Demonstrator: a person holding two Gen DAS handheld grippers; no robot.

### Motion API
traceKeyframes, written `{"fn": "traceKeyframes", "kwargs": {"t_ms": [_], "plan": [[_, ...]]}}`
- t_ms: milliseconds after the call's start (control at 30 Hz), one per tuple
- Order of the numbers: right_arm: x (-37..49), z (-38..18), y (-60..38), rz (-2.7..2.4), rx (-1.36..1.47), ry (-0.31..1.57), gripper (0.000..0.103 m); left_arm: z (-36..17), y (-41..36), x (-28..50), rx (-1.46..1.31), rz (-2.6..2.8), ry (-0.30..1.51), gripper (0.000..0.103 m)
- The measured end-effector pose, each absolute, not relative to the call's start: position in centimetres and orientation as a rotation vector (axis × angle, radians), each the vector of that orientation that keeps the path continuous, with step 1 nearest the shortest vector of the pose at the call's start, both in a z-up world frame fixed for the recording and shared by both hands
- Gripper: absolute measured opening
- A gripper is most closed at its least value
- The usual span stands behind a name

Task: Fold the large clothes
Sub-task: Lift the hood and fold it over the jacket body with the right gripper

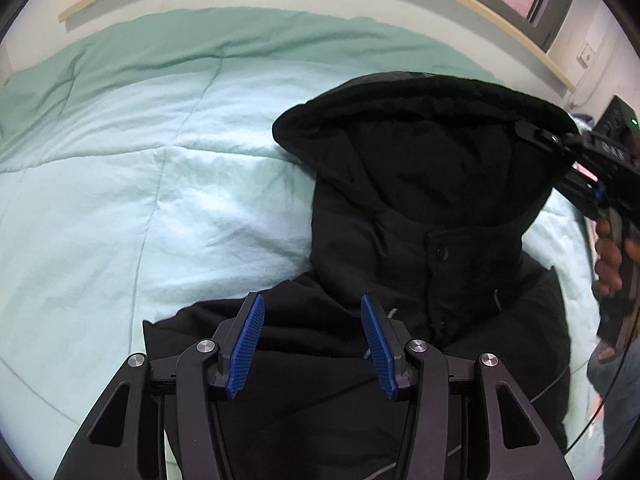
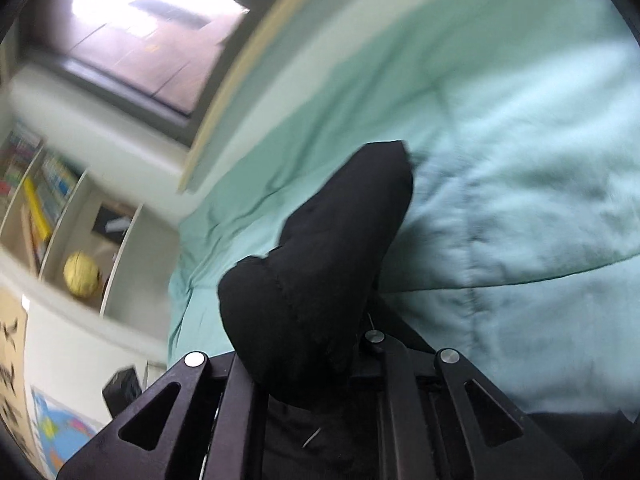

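The black hooded jacket [image 1: 420, 208], matte and softly wrinkled, lay on a quilted mint-green comforter [image 1: 140, 184], its long axis running ahead of the left gripper [image 1: 312, 344], hood farthest away. That gripper hovered above the hem, pads spread, holding nothing. The right gripper [image 1: 538, 134] pinched the hood's rim. A window [image 2: 152, 40] and bookshelf [image 2: 48, 208] stood beyond.

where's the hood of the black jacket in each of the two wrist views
Left wrist: the hood fills the upper right, its rim pinched by the right gripper at the right edge.
Right wrist: hood at centre, bunched up from the closed jaws.
Shared landmark: the mint green quilt beneath.
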State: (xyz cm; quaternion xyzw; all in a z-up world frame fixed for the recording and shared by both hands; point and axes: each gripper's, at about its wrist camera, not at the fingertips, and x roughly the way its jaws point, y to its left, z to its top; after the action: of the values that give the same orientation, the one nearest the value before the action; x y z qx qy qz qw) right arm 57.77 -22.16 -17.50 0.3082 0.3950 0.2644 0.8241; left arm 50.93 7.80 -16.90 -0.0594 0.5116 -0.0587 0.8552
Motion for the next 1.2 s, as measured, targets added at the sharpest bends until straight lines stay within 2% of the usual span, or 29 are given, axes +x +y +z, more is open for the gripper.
{"fn": "traceKeyframes", "kwargs": {"t_ms": [300,433,633,833,1067,1200], "plan": [[49.9,-12.7,-19.3,0.660,0.533,0.772,0.014,-14.9,8.2,47.0,-0.126,-0.118,1.062,0.052],[45.4,-11.8,-17.9,0.697,0.388,0.769,0.014,-14.5,8.9,45.3,-0.145,-0.102,1.049,0.052],[42.1,-13.7,-18.4,0.677,0.398,0.804,0.014,-14.0,9.3,42.9,-0.114,-0.097,1.045,0.052],[38.2,-15.0,-16.2,0.653,0.132,0.839,0.014,-13.7,9.2,41.2,-0.112,-0.074,1.055,0.052],[35.1,-16.4,-17.2,0.649,0.177,0.870,0.014,-13.1,9.9,39.7,-0.144,-0.067,1.057,0.052],[32.5,-16.6,-14.6,0.665,-0.048,0.857,0.014,-12.6,9.9,38.8,-0.155,-0.076,1.049,0.052]]}}
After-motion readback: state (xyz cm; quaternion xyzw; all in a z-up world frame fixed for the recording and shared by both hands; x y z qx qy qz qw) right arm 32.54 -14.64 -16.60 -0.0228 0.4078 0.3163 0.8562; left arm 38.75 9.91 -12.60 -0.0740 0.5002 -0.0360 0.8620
